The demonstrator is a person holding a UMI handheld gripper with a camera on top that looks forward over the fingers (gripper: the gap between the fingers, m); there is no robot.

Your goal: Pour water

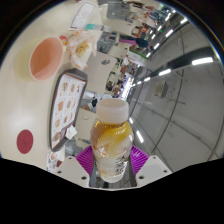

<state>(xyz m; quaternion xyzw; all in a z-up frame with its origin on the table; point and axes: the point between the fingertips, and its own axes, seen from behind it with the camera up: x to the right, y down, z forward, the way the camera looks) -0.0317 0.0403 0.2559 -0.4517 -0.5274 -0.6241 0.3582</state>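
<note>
Pink pads (85, 157) of the gripper (110, 160) press on both sides of a clear bottle (110, 140) holding yellowish liquid; its white cap (110, 106) points away from the camera. Beyond the fingers to the left, on a pale table (30, 100), lie a patterned tray (68, 102), a pink bowl (45, 58) and a dark red disc (24, 141).

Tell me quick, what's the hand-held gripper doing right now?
Hand-held gripper: closed on the bottle, a pink pad pressing each side.
</note>
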